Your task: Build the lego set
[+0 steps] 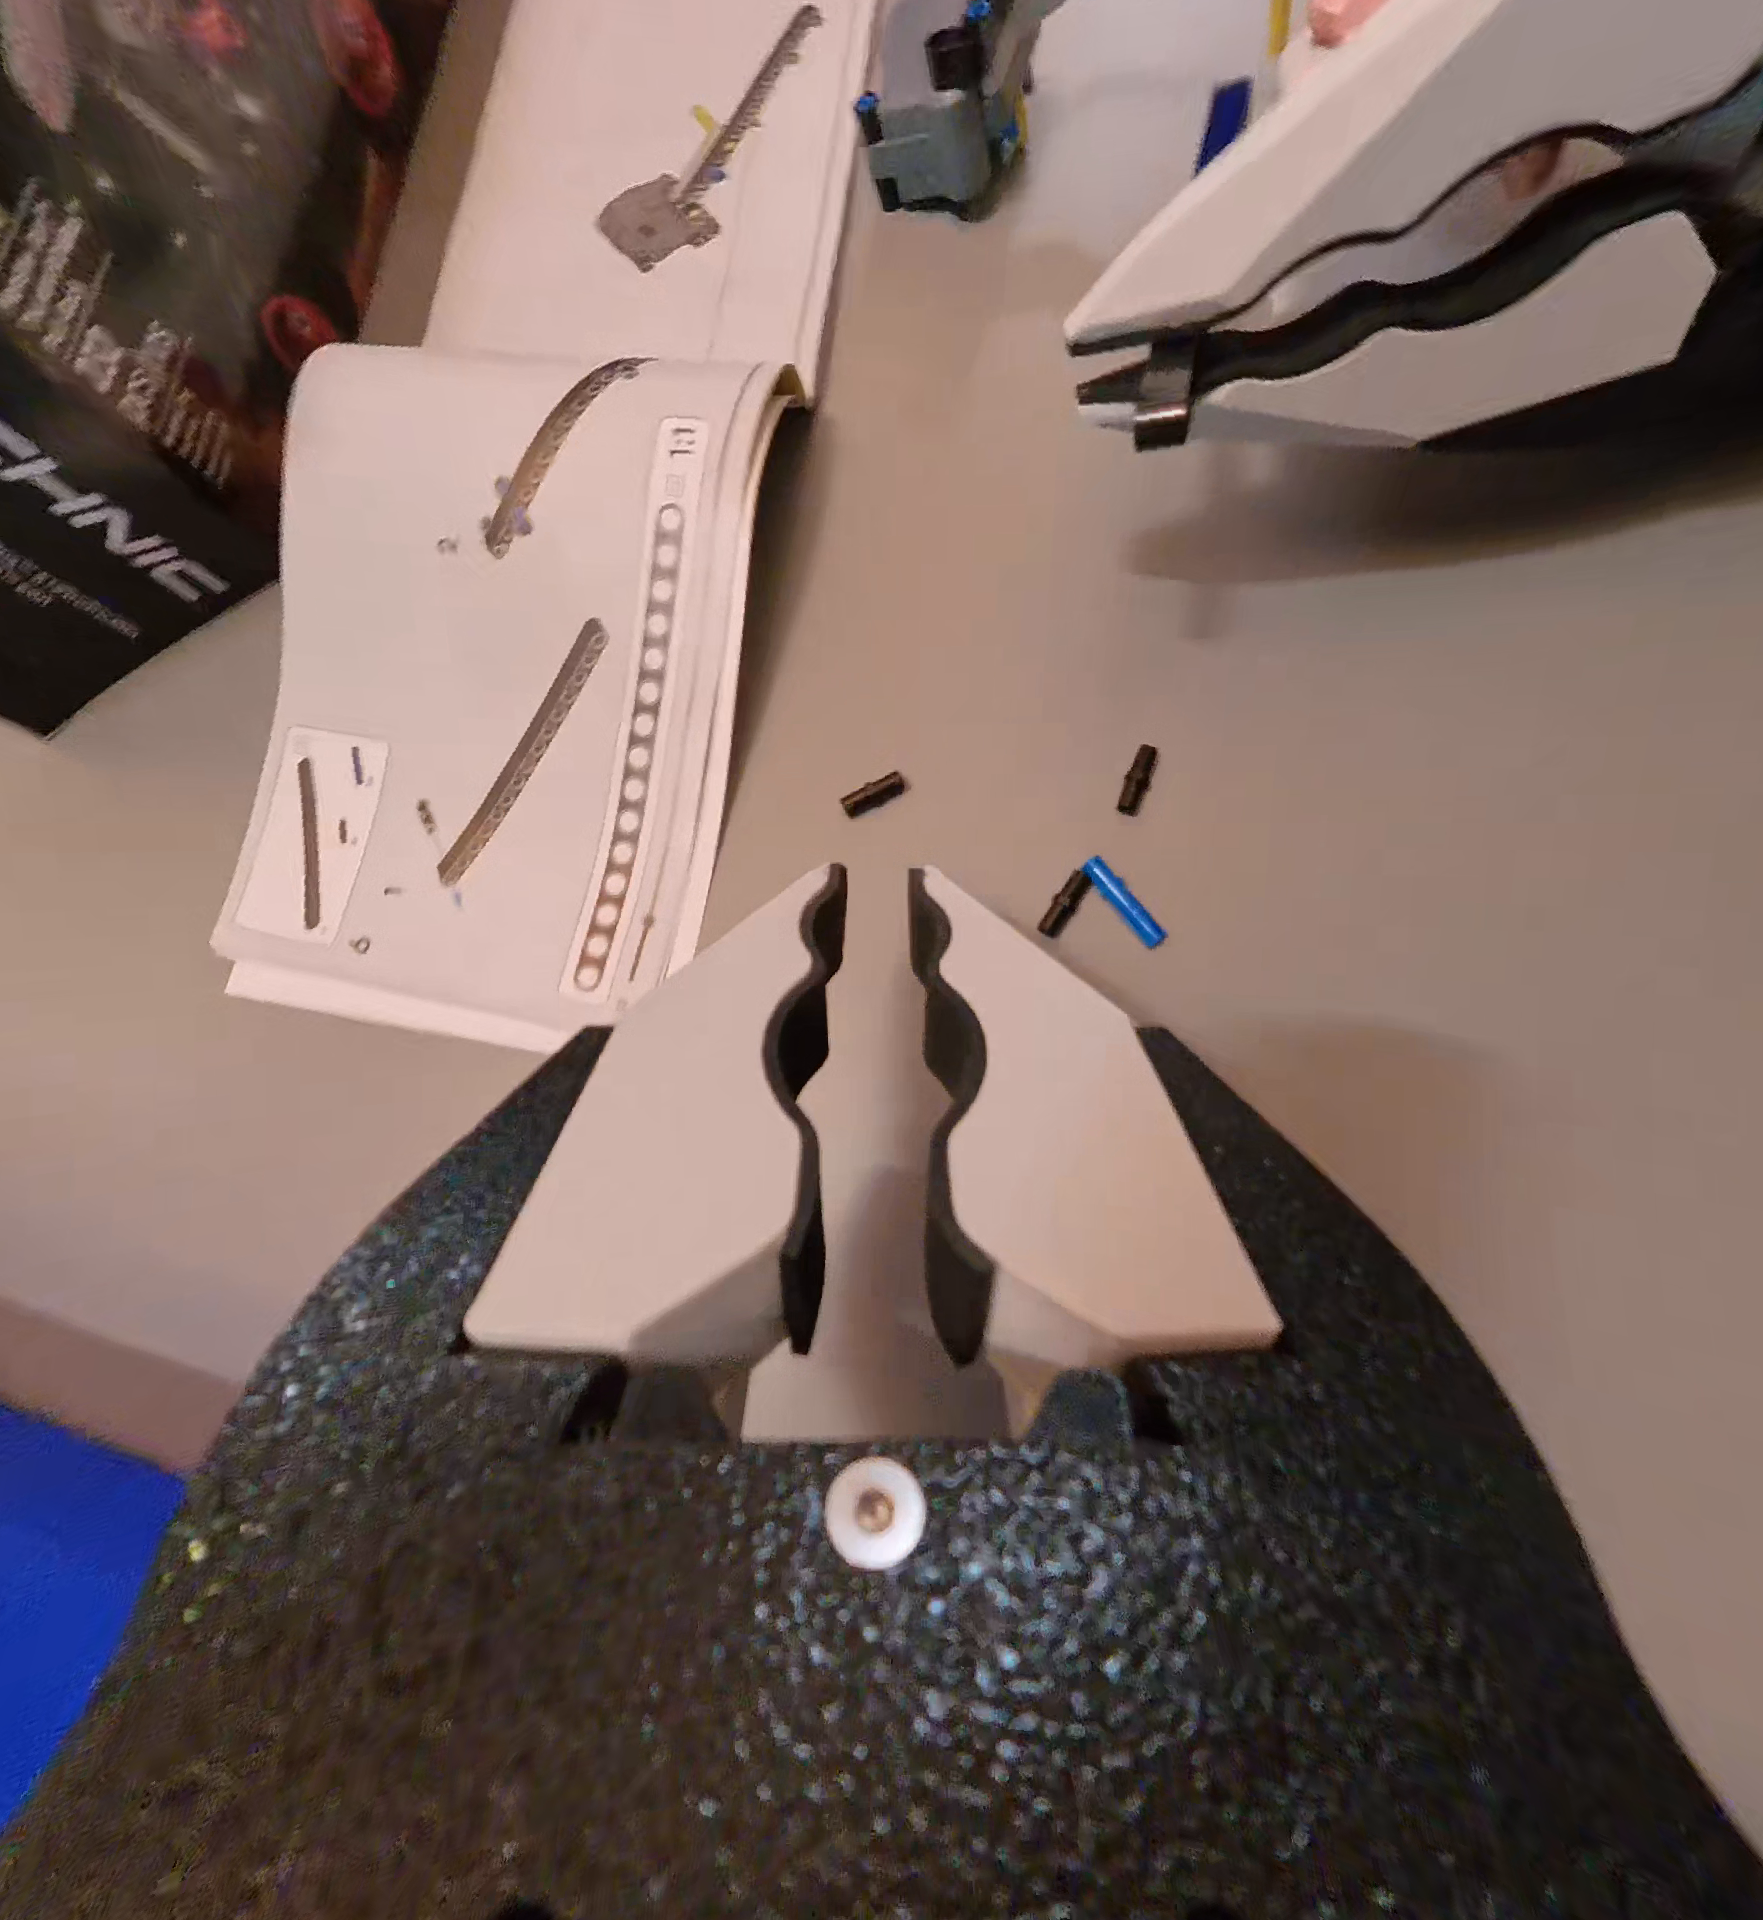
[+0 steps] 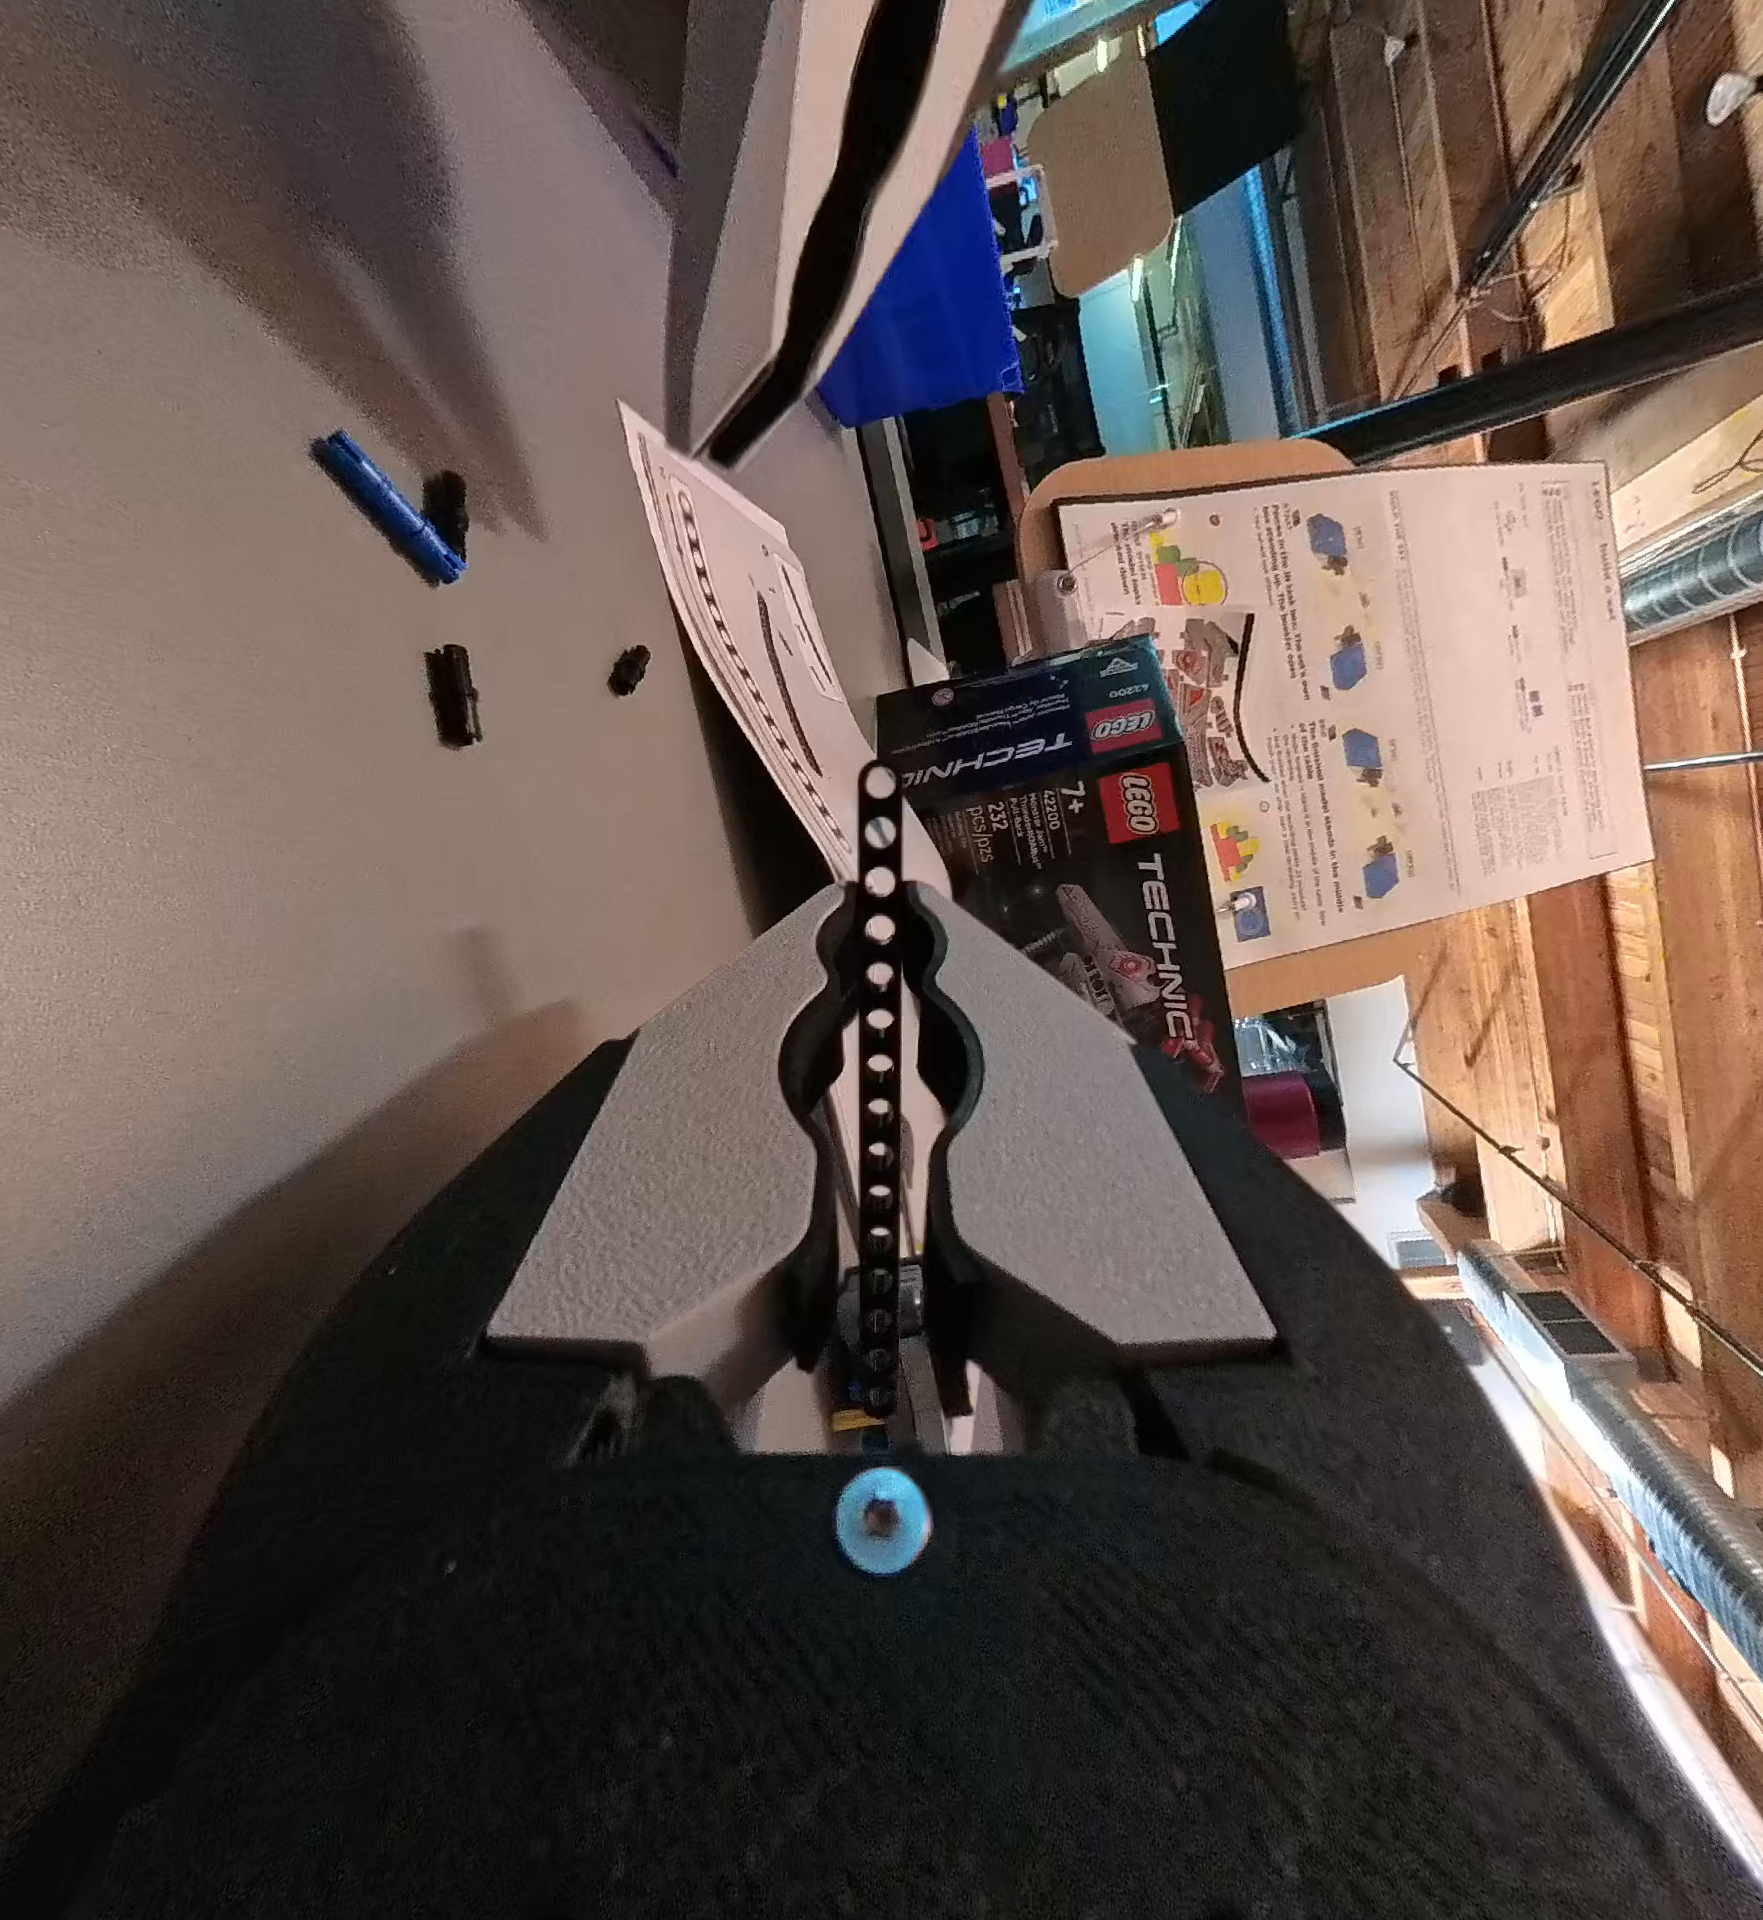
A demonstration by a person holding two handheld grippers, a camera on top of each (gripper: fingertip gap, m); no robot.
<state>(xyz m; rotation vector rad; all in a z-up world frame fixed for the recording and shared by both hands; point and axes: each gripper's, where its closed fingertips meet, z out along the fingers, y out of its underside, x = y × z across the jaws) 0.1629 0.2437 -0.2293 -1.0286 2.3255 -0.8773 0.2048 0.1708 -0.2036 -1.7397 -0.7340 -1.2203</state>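
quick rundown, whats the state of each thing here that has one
left gripper: open, empty, above the table
right gripper: shut on long black holed beam
three short black pins: loose on the table
blue axle pin: lying flat, touching a black pin
white instruction booklet: open
black set box: upright

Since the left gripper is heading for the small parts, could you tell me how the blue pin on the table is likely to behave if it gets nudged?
The blue pin looks round and slim, so it will probably roll on the smooth table. It is tiny, so likely very light and easily flicked away. A black pin touches one end, so a nudge may shift both.
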